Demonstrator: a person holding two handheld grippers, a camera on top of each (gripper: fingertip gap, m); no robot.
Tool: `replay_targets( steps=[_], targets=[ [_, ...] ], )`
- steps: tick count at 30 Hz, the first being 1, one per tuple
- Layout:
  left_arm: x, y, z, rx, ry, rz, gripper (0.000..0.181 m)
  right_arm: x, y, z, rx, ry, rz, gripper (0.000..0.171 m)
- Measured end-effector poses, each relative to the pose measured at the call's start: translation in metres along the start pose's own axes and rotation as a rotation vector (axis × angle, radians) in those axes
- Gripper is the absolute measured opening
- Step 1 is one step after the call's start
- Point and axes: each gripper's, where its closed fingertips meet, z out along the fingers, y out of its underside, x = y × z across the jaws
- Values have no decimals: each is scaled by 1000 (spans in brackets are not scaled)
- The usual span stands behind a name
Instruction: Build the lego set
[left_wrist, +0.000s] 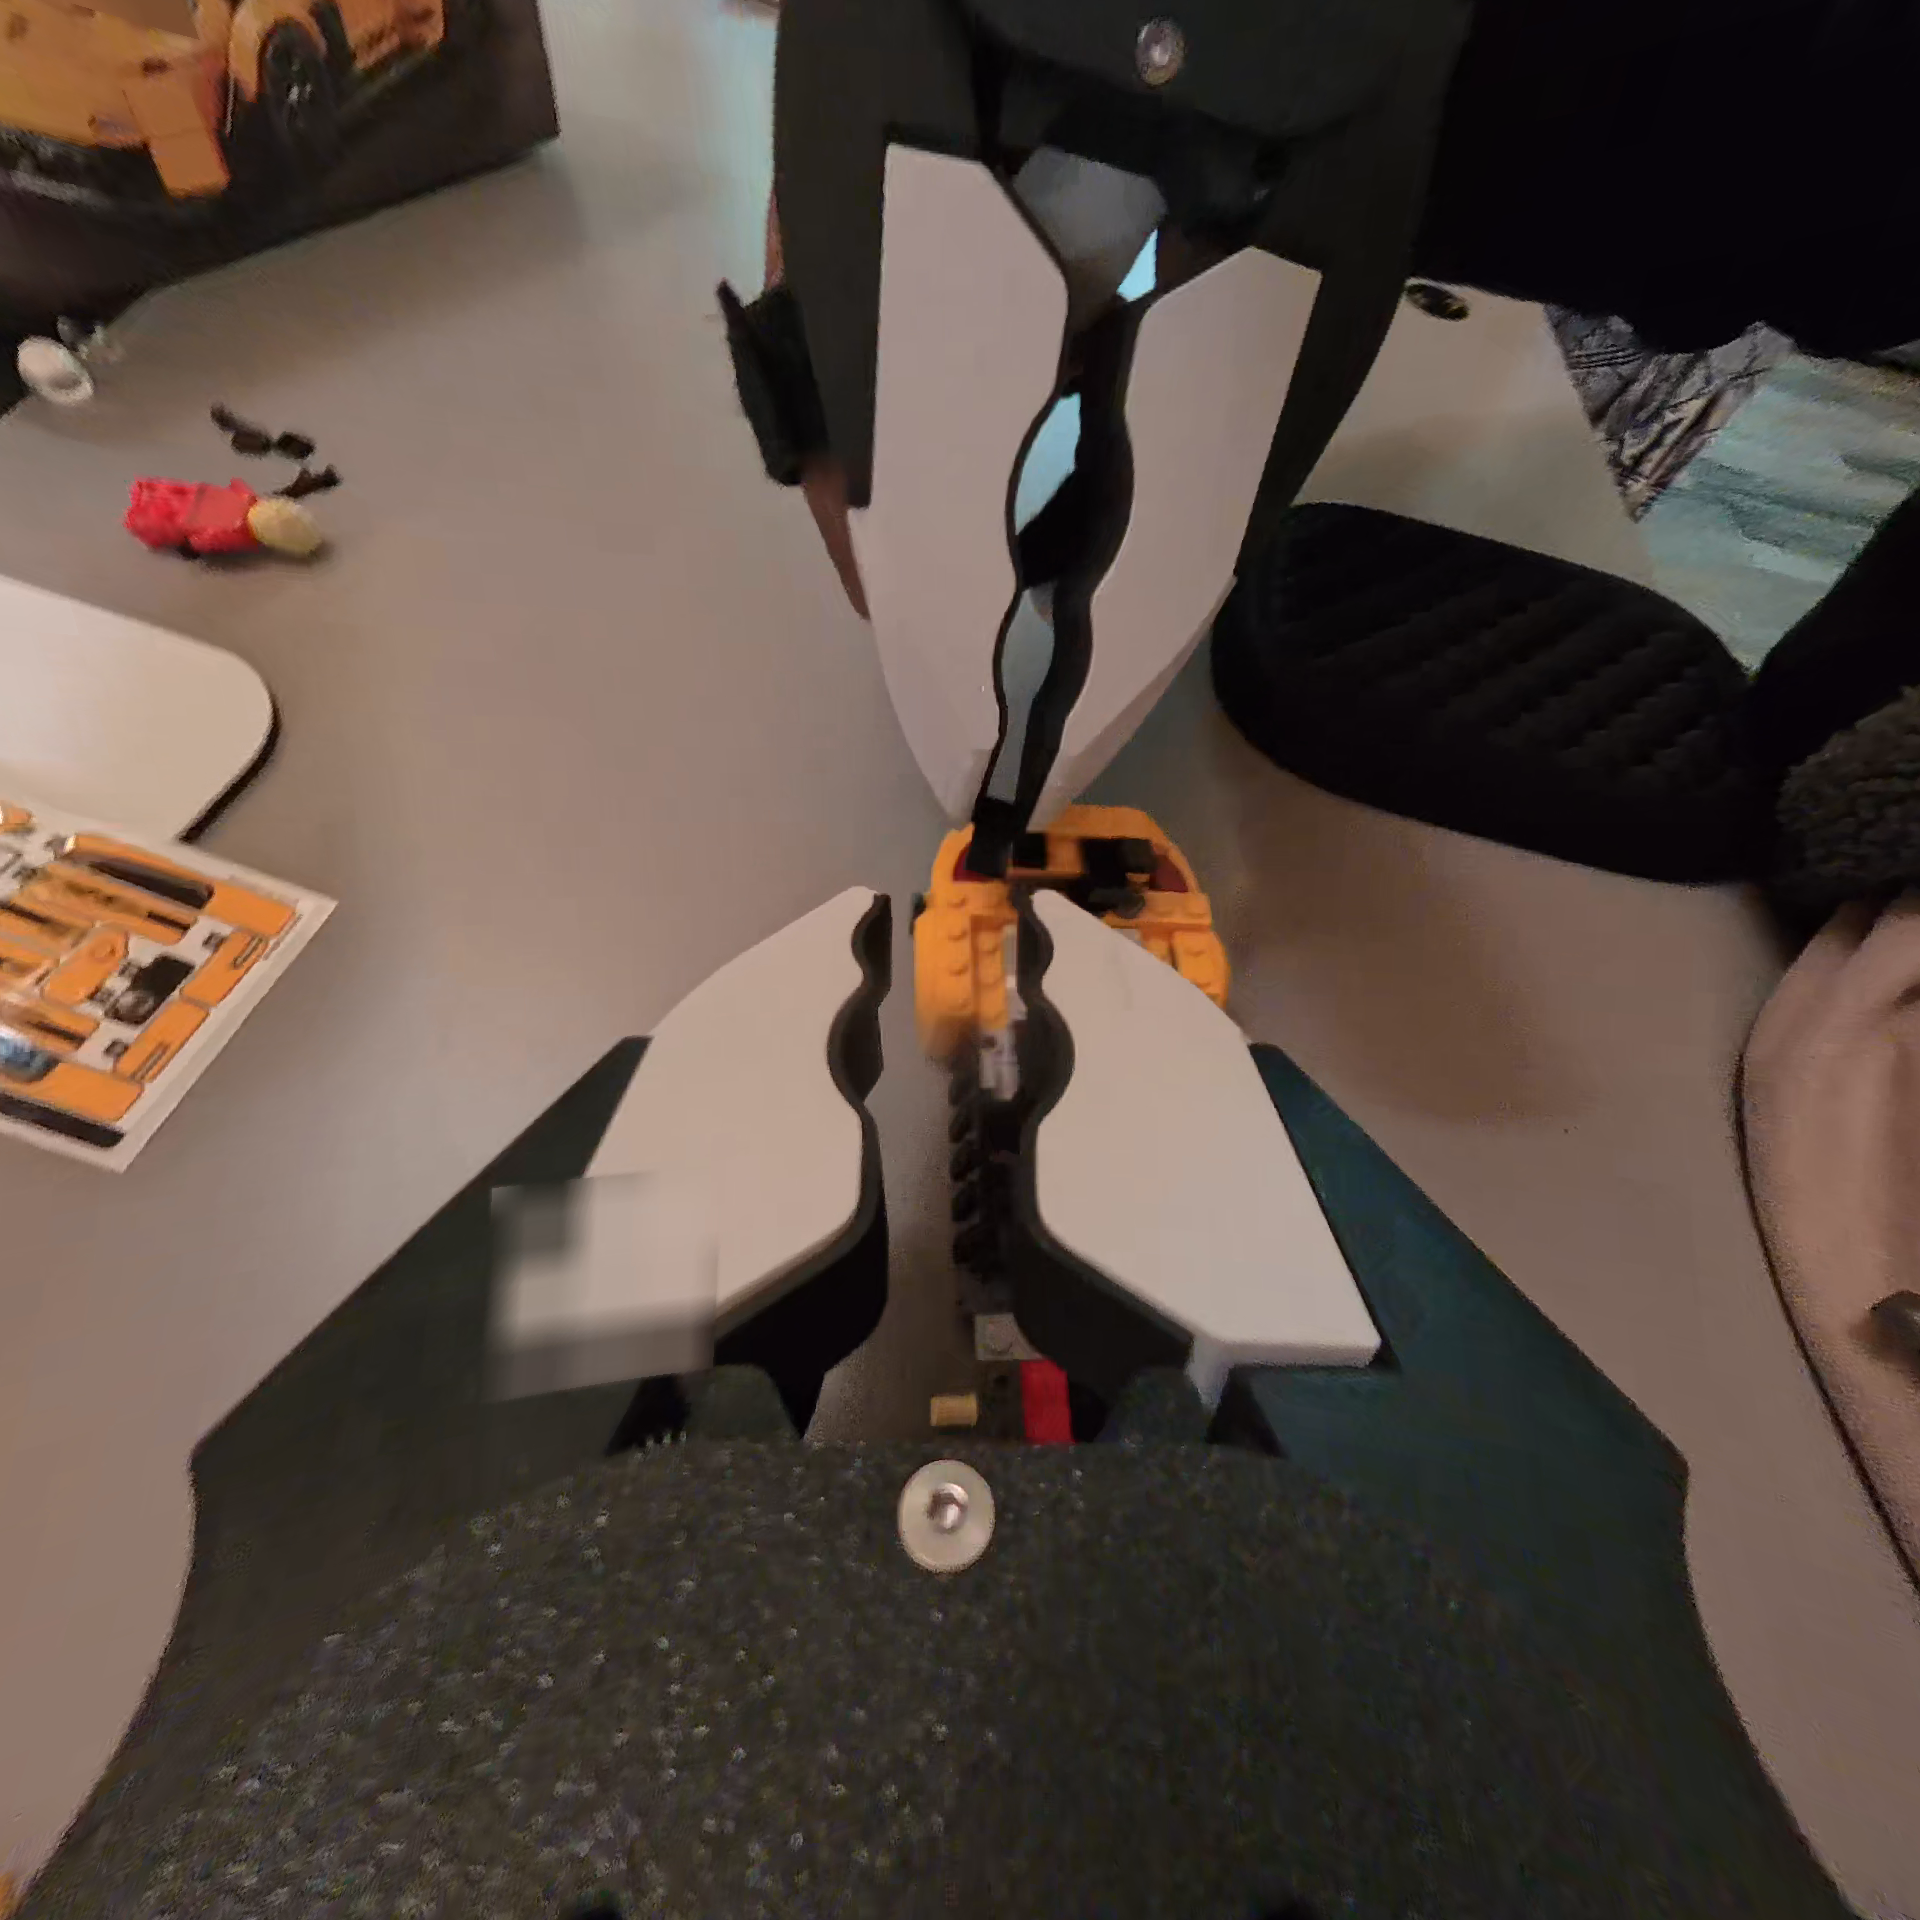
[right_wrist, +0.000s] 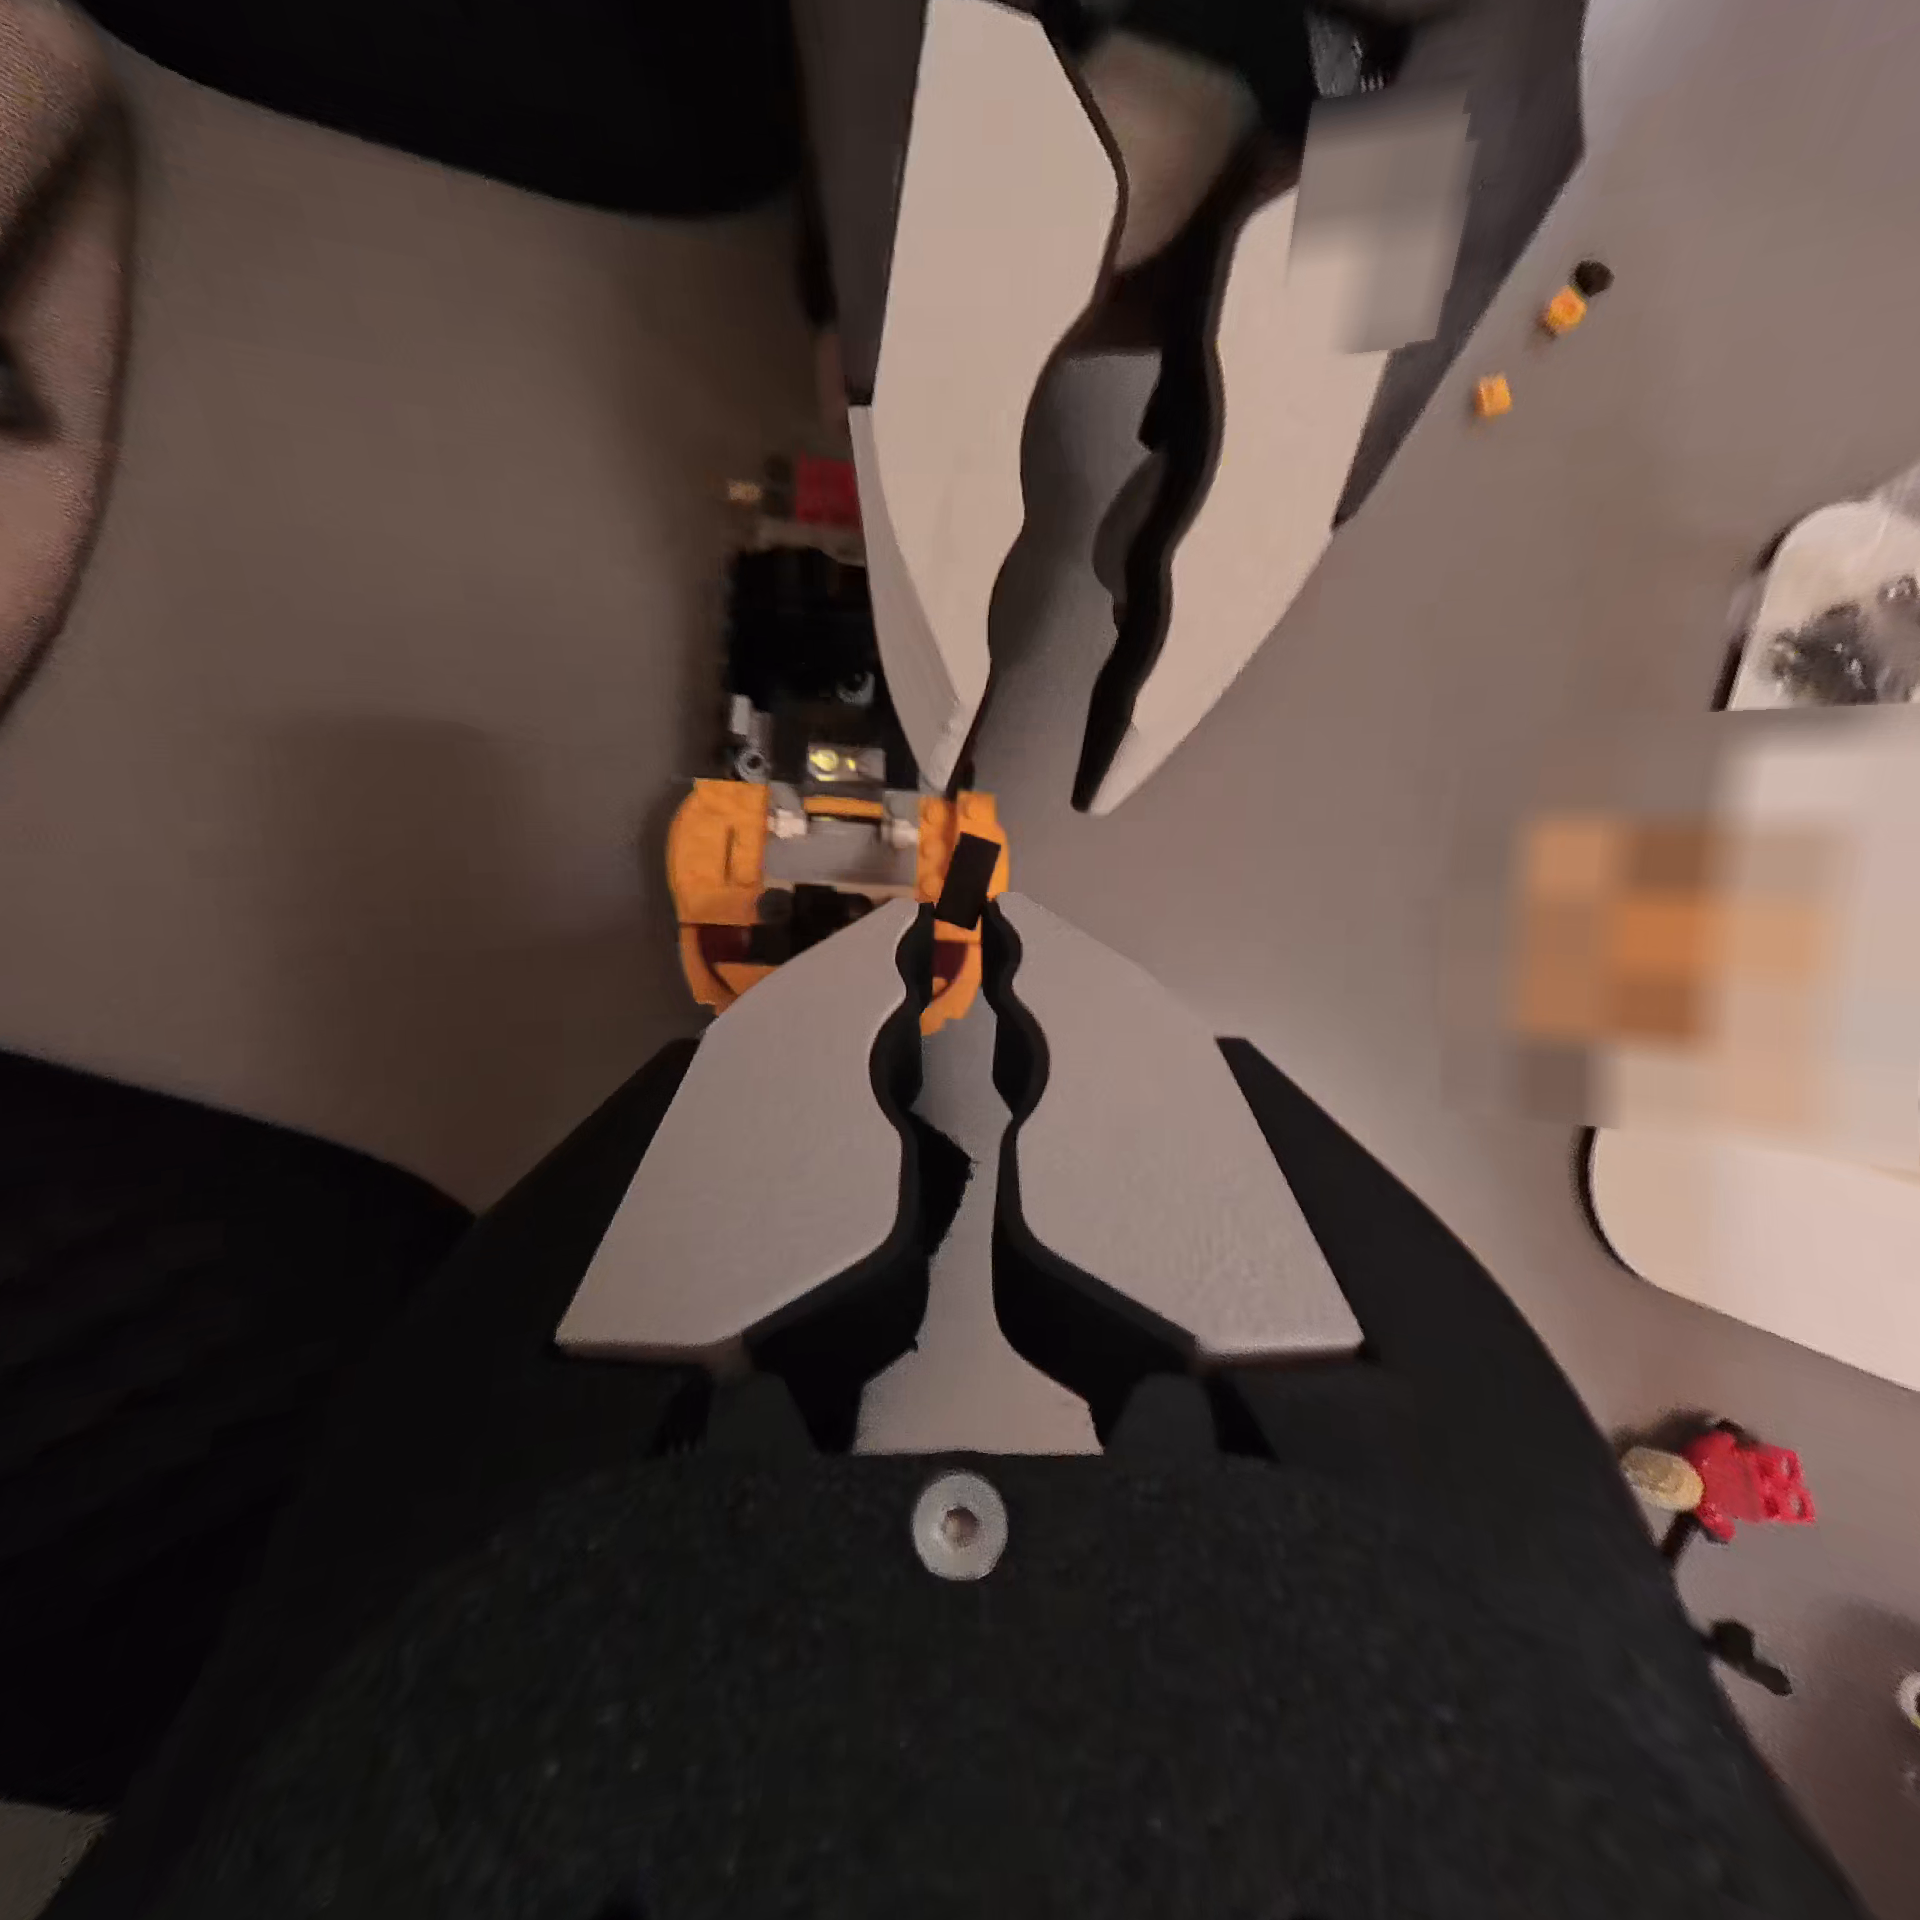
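Left claw (left_wrist: 961, 914) slightly parted; right claw (right_wrist: 961, 909) pinched shut, tips facing, nearly touching.

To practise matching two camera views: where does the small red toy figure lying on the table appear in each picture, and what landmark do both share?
Left wrist view: the red toy figure lies on the grey table at the upper left, beside small black pieces.
Right wrist view: it lies at the lower right, just past the gripper body.
Shared landmark: the orange toy car at the centre, between the two grippers.
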Motion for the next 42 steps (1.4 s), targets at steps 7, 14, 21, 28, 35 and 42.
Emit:
replay_targets(
  steps=[7, 14, 21, 28, 35, 42],
  targets=[
    [18, -6, 0, 9, 16, 88, 17, -8, -12, -2, 23, 3, -11, 7],
    [15, -8, -4, 33, 6, 50, 9, -7, -18, -4, 61, 40, 31, 8],
    [12, -6, -2, 29, -1, 14, 9, -6, -15, -2, 103, 77, 102, 8],
    [-3, 0, -4, 21, -49, -73, 10, 27, 32, -5, -85, 210, 225, 8],
    [-6, 5, -2, 4, -59, -81, 12, 37, 89, 3, -293, 227, 572, 8],
    [-5, 7, -2, 5, -48, -90, 12, -1, 66, 5, -173, 15, 544, 27]
  ],
)
